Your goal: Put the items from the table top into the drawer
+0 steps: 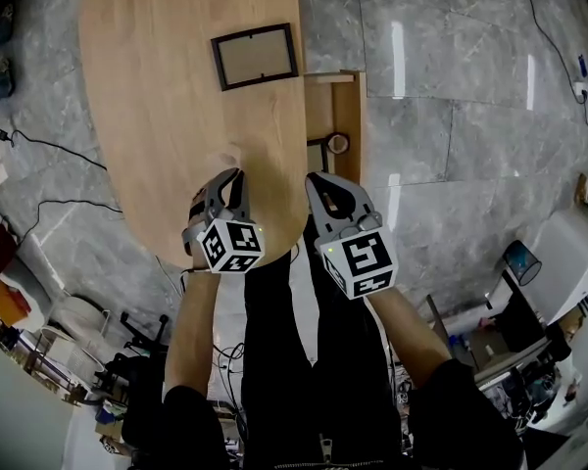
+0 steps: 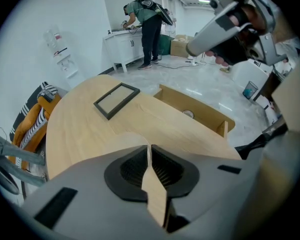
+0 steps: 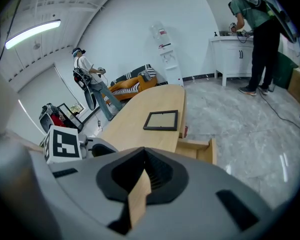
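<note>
The head view shows a roll (image 1: 338,144) in the open drawer (image 1: 348,106), hidden in the right gripper view; a frame (image 1: 255,55) lies on the table (image 1: 157,116); left gripper (image 1: 232,176) and right gripper (image 1: 318,181) are clenched, empty.

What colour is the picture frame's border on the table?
Black, around a tan panel; the picture frame shows best in the head view.

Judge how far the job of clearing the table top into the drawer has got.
Done: the drawer stands open, with what looks like a tape roll inside. In hand: nothing; the left gripper and right gripper are shut and empty by the table's near end. Left: the picture frame lies on the table, to be moved.
</note>
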Available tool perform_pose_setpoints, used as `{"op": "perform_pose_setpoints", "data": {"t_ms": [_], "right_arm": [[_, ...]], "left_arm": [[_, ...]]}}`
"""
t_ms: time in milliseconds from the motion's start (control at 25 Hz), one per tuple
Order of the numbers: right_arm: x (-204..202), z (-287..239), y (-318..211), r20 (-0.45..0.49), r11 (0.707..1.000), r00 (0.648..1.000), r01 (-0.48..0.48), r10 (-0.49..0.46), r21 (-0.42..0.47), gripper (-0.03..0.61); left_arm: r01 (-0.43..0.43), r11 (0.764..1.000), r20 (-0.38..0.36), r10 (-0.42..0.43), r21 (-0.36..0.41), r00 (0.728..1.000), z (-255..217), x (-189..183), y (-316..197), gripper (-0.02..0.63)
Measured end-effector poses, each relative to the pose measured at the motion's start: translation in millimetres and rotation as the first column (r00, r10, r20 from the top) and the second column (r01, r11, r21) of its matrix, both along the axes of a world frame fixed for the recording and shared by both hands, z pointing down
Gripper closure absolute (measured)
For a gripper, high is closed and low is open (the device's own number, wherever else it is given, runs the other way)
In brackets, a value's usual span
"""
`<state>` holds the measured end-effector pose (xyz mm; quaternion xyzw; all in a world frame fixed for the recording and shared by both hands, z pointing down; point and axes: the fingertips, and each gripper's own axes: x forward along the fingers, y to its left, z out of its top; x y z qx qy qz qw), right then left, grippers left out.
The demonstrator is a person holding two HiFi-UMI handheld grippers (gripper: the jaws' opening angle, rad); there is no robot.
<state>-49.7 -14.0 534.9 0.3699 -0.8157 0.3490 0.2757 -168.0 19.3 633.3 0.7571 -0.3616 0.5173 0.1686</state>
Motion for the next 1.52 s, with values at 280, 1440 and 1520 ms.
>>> {"op": "perform_pose_setpoints", "data": {"t_ms": [280, 1440, 1520], "right_arm": [[2.8, 4.8, 7.3, 0.006, 1.000, 1.000, -0.014, 0.014, -0.013, 0.569], [137.6, 22.5, 14.3, -0.045, 0.947, 0.947, -0.320, 0.318, -0.024, 0.569], [143.4, 24.8, 16.7, -0.045, 0.942, 0.942, -0.334, 0.333, -0.028, 0.569]], "left_arm": [[-0.010, 1.000, -0.044, 0.010, 0.019, 0.999, -10.5, 18.1, -10.2, 0.581], [-0.263, 0.961, -0.133, 0.273, 0.091, 0.953, -11.1, 202.6, -93.3, 0.583], [-0.294, 0.952, -0.124, 0.302, 0.084, 0.945, -4.7, 210.0, -94.0, 0.583]]}}
